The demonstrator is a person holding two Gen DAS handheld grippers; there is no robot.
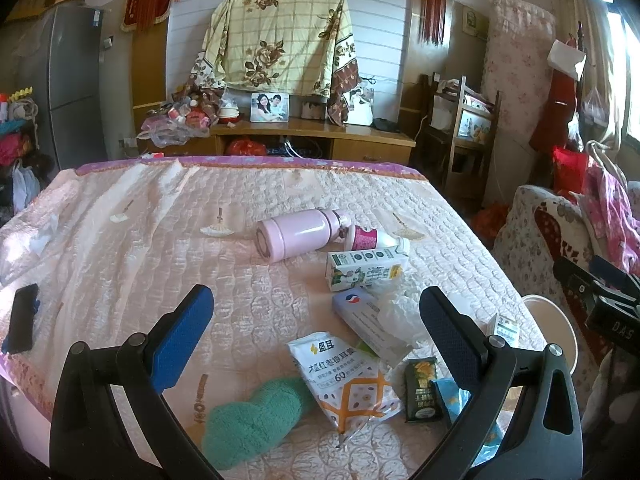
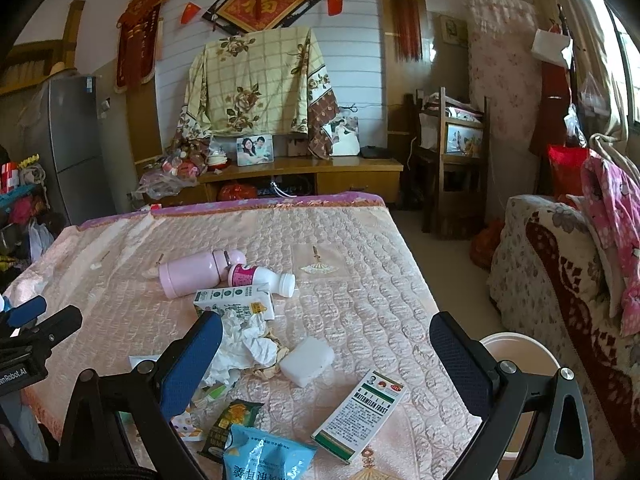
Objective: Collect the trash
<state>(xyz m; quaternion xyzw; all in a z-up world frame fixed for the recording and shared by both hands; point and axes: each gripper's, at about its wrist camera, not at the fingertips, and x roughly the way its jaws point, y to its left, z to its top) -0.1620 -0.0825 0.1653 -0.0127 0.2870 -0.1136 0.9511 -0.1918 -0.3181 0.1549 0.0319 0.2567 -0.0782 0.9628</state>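
The trash, a crumpled tissue (image 2: 248, 346), snack wrappers (image 2: 266, 456) and a medicine box (image 2: 360, 414), lies scattered on the bed's (image 2: 360, 272) near right part. Both hand-held grippers, left (image 1: 316, 336) and right (image 2: 326, 364), hover with jaws apart, holding nothing. The pink flask (image 2: 196, 272) risks being binned by mistake; thin wrappers may slip on the soft quilt. A white bin (image 2: 520, 350) stands beside the bed in a cluttered bedroom.

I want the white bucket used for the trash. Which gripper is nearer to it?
Right. The right gripper hangs open over the bed's edge, the bucket just beyond its right finger. The left gripper, also open, sits farther left, over the wrappers.
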